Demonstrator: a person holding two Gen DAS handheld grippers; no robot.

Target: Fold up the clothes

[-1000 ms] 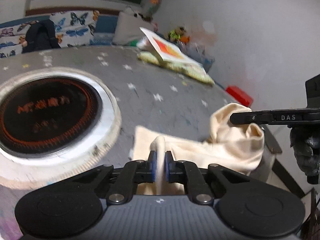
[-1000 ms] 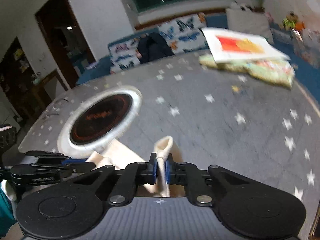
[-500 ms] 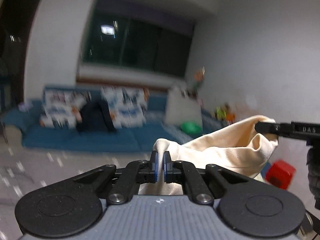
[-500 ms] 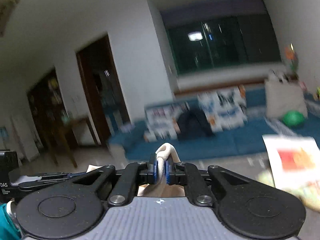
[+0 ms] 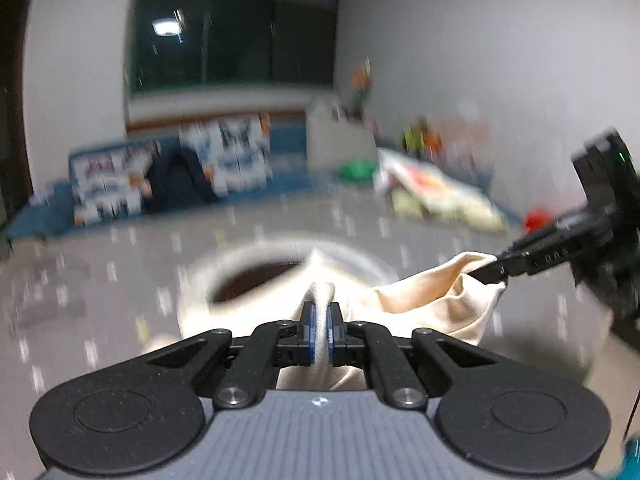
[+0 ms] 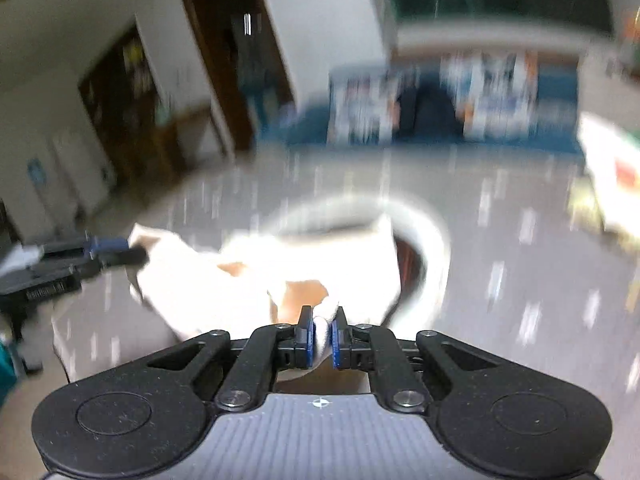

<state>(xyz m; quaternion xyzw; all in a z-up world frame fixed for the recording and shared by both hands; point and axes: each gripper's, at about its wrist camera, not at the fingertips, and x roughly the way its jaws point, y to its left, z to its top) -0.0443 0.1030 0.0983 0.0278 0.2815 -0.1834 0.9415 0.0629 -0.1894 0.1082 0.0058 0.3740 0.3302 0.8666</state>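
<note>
A cream garment [image 5: 432, 300] hangs between both grippers above the grey star-patterned table [image 5: 120, 272]. My left gripper [image 5: 320, 334] is shut on one bunched edge of it. My right gripper [image 6: 323, 338] is shut on another edge; in its view the garment [image 6: 304, 264] spreads out to the left, bright and blurred. The right gripper also shows in the left wrist view [image 5: 496, 274], pinching the cloth's far corner. The left gripper shows in the right wrist view [image 6: 120, 254] at the cloth's left end.
A round white-rimmed dark disc [image 5: 256, 276] is set in the table under the garment. A book and a patterned cushion [image 5: 436, 192] lie at the table's far right. A blue sofa [image 5: 168, 184] stands behind the table. Both views are motion-blurred.
Both grippers lifted the garment off the table and tilted up toward the room, then tipped back down; the table and disc are in view again and the cloth now hangs over the disc.
</note>
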